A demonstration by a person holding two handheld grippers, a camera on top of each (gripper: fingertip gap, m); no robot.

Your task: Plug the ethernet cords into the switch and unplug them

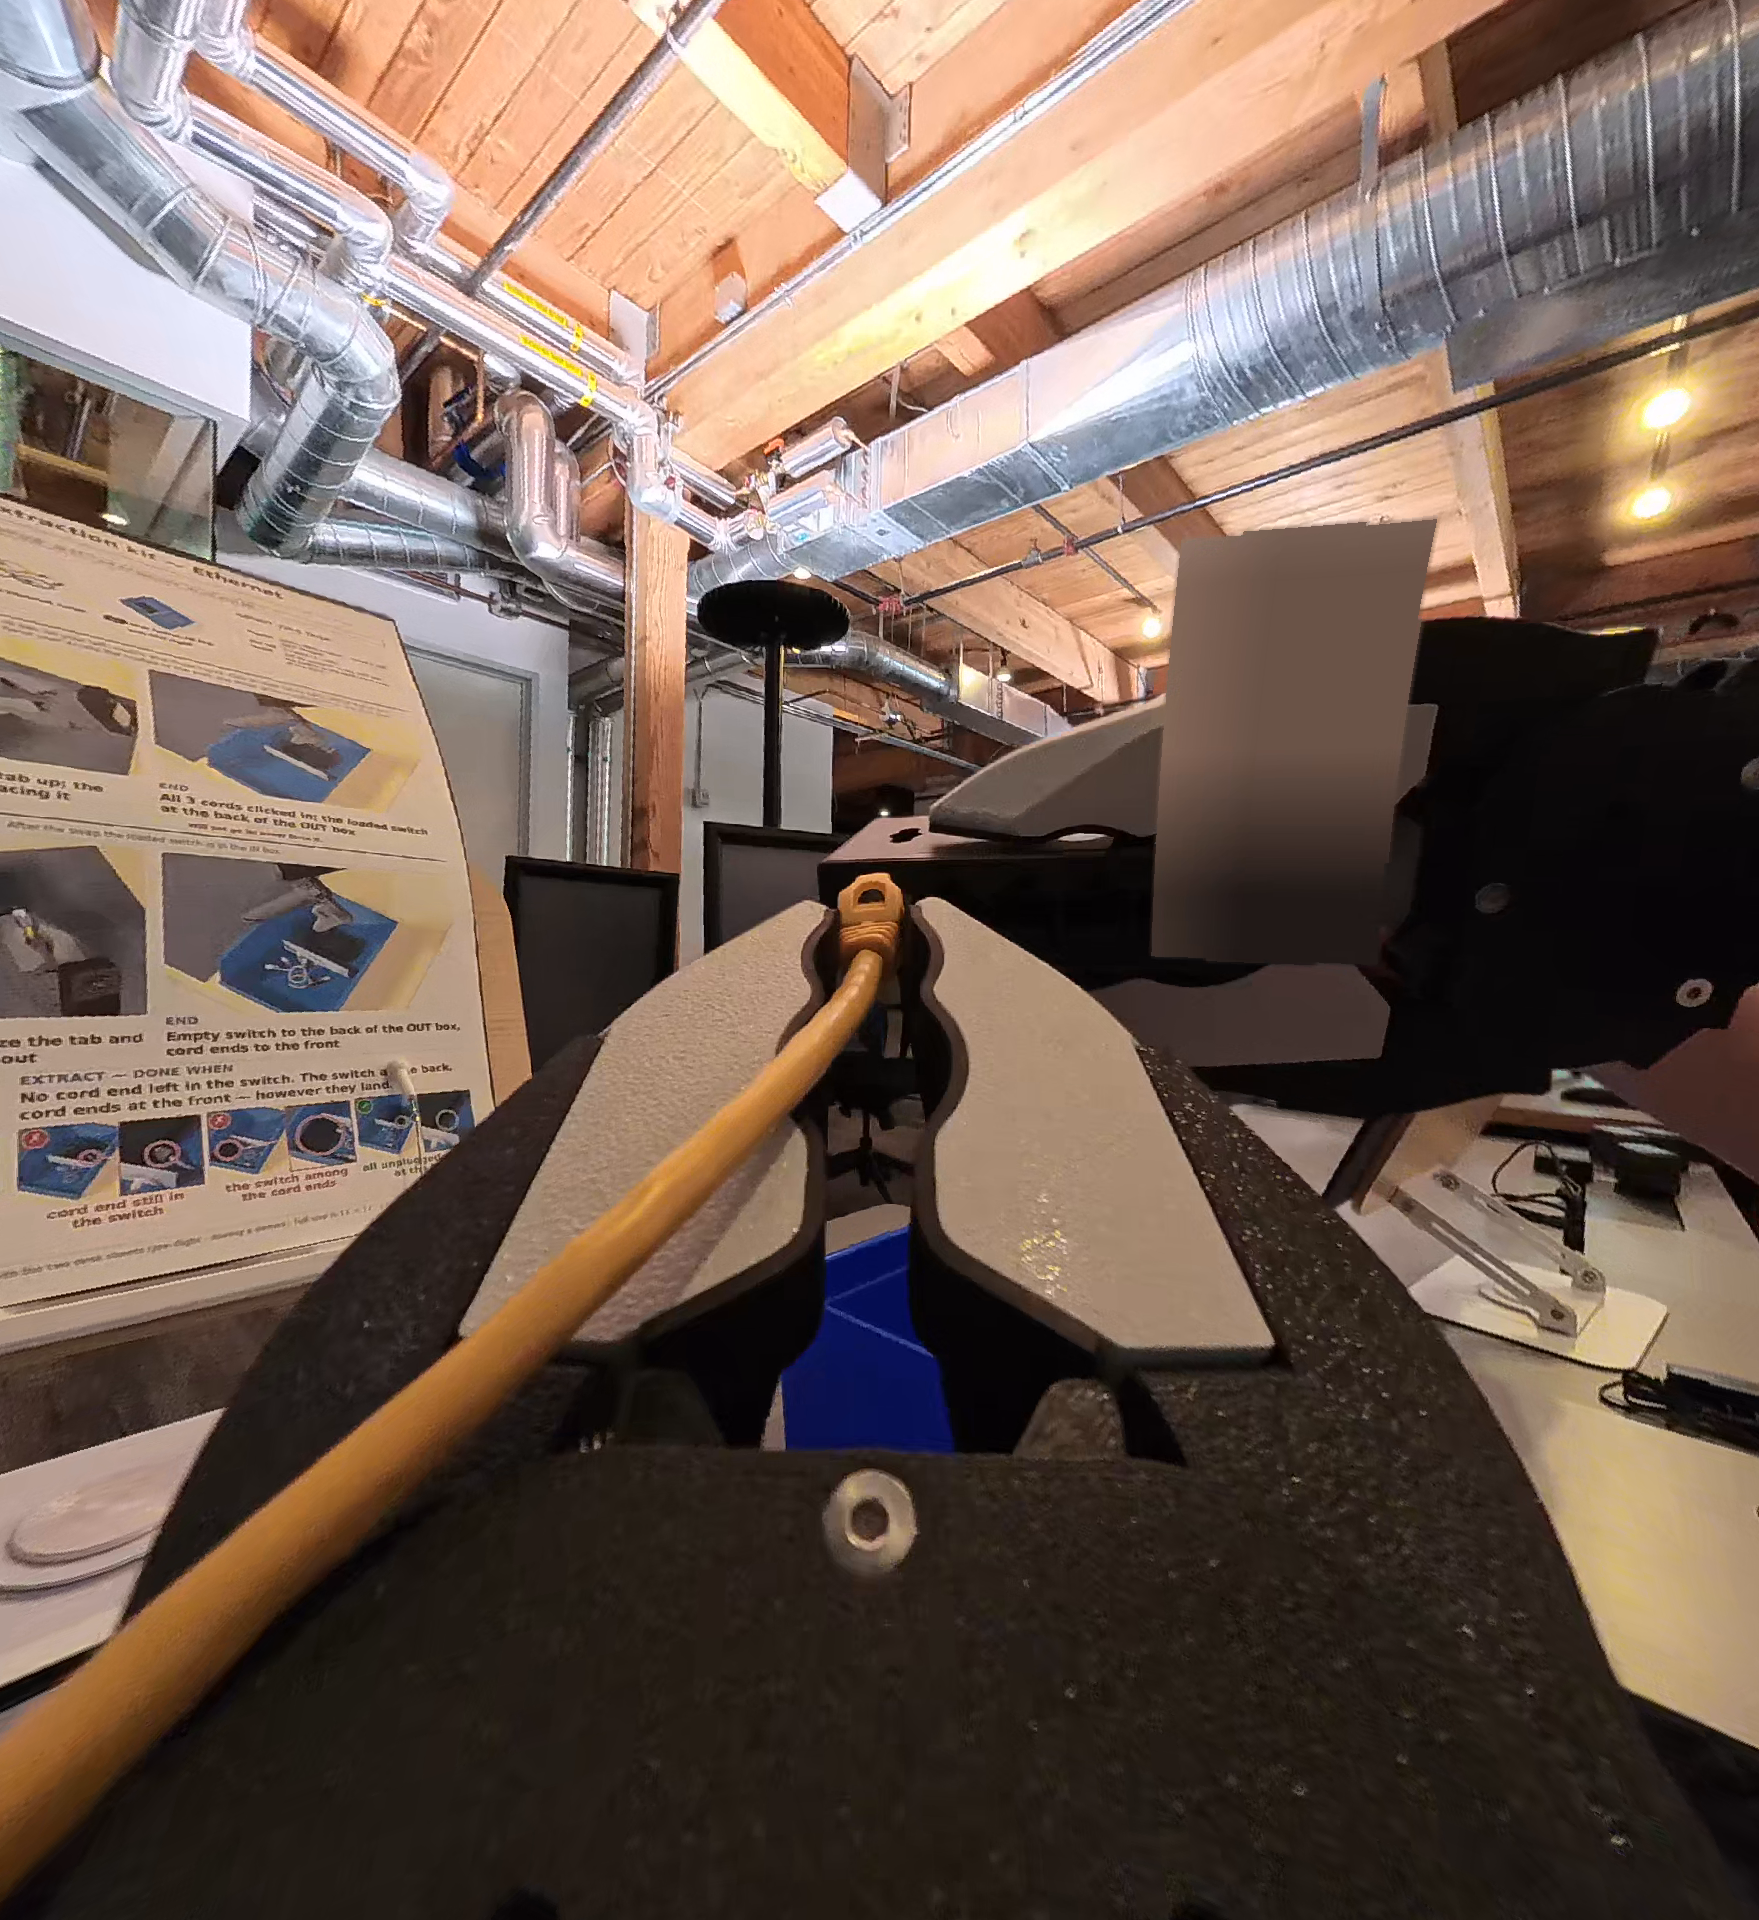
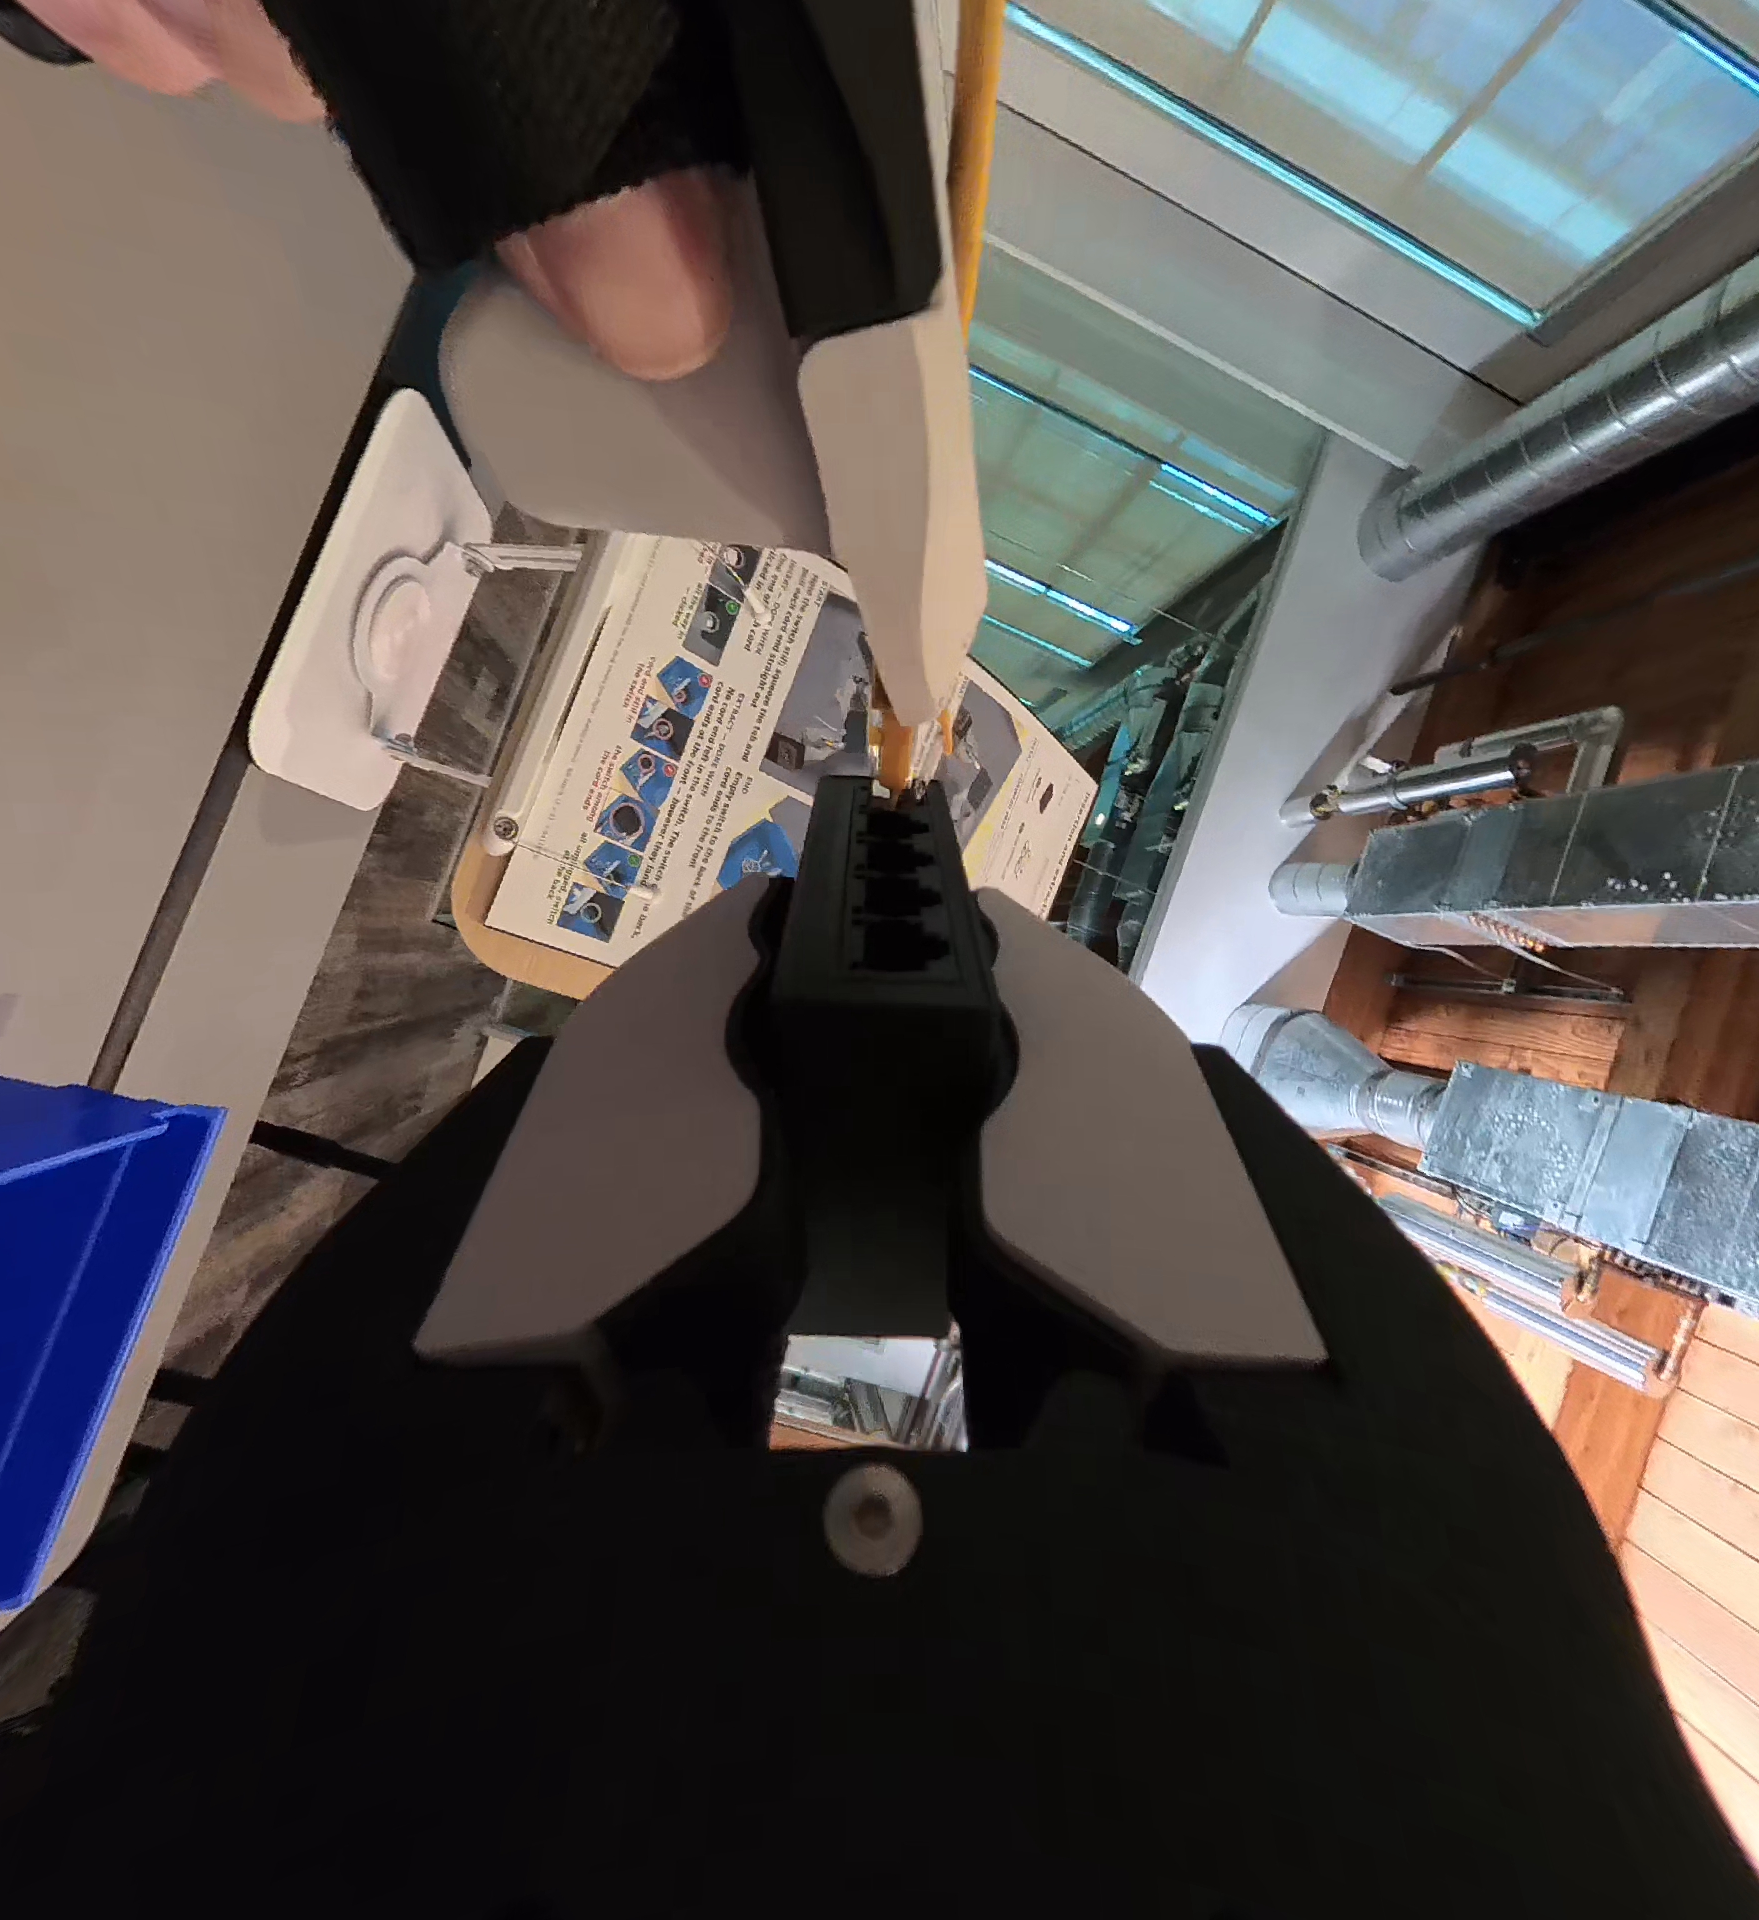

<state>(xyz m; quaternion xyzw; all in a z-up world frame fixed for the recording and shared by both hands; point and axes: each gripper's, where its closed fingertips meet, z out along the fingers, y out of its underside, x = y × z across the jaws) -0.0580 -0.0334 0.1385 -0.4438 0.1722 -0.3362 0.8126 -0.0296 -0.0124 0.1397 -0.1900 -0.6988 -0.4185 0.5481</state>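
My left gripper (image 1: 870, 940) is shut on the yellow plug (image 1: 867, 906) of a yellow ethernet cord (image 1: 501, 1320), which trails back to the lower left. The plug tip meets the black switch (image 1: 968, 883), held in the air by my right gripper (image 1: 1020, 914). In the right wrist view my right gripper (image 2: 880, 914) is shut on the switch (image 2: 901, 956), its row of ports facing up. My left gripper (image 2: 911, 717) comes in from above, with the yellow plug (image 2: 896, 756) at the farthest port. I cannot tell how deep the plug sits.
A blue bin (image 2: 33, 1299) stands on the white table (image 2: 127, 520) and shows below my left fingers (image 1: 864, 1340). An instruction board (image 1: 158, 935) stands at the left. Dark monitors (image 1: 584, 956) are behind. A black adapter (image 1: 1696, 1403) lies on the table at right. My two grippers' fingertips are within a few centimetres of each other.
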